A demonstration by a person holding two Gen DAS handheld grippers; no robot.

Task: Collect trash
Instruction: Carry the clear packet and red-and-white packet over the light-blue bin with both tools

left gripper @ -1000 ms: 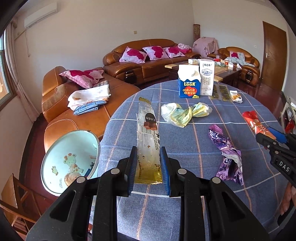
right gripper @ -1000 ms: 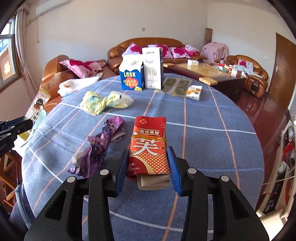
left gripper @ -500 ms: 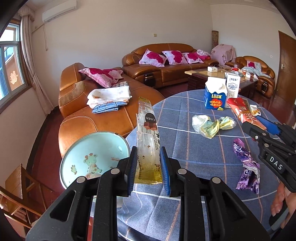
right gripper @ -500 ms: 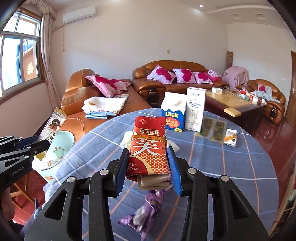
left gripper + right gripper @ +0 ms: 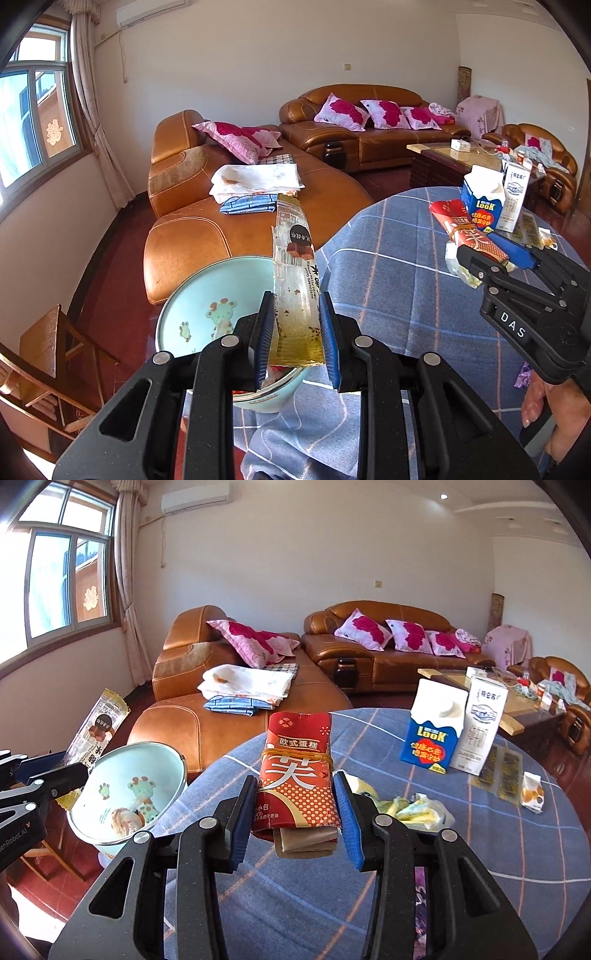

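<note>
Here the left tongs clamp a long clear wrapper, its long axis running up the frame, above the pale blue bin at lower left, just off the desk edge. The right tongs grip a red packet at centre frame, pointing up over the desk's near rim.

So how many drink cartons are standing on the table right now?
2: a blue carton and a white carton, upright side by side at the table's far edge. None seems hidden.
</note>
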